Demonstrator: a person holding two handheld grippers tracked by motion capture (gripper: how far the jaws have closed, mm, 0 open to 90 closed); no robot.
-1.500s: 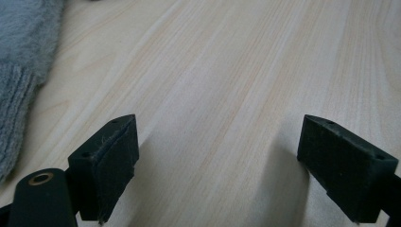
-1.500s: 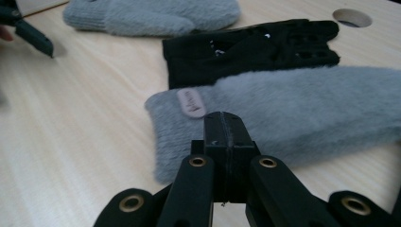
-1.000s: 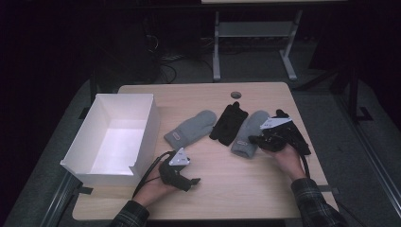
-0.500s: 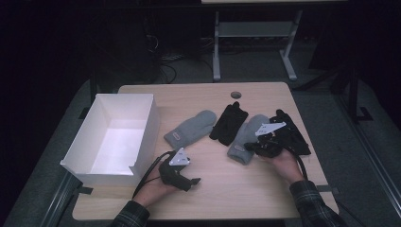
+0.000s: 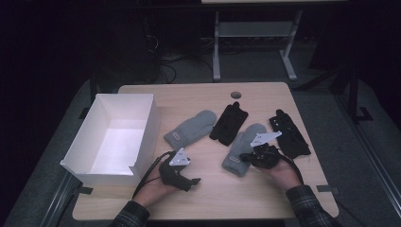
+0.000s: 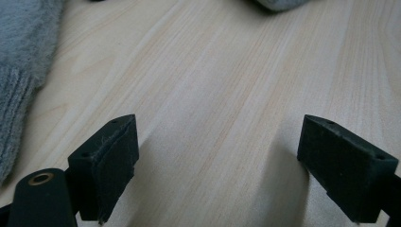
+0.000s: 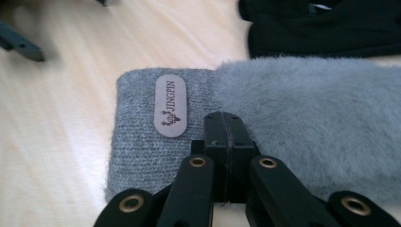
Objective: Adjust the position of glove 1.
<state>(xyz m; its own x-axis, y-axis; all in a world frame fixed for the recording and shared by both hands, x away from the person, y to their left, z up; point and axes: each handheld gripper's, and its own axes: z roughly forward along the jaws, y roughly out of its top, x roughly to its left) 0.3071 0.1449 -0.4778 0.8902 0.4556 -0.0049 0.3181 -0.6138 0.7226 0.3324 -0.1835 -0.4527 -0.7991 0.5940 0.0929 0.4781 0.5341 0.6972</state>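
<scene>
At the left of the pale wooden worktop [image 5: 198, 97] stands an open white cardboard box [image 5: 116, 137], its inside bare. Just beside the box's near right corner, the person's left hand [image 5: 151, 191] holds the left tool [image 5: 193, 181] low over the wood, a grey three-cornered plate on top and a black cable looping back toward the box. In the left gripper view its two black padded jaws stand spread wide with only bare wood grain between them, and the fuzzy edge of a grey knitted mitten [image 6: 21, 75] lies along the left border.

That mitten [image 5: 191, 128] lies near the worktop's middle, cuff toward the person. Right of it lies a black glove [image 5: 229, 123], and next a second grey fleecy mitten [image 5: 243, 149] with a small oval label on its ribbed cuff. The right tool [image 5: 246, 157], held by the right hand [image 5: 283, 172] in a plaid sleeve, sits over this mitten's cuff end. In the right gripper view the jaws are pressed together above the mitten [image 7: 302, 123], beside the label reading JINGPIN [image 7: 170, 105]; whether any fabric is caught between them is hard to tell. Another black glove [image 5: 289, 133] lies at the far right, near the edge.
</scene>
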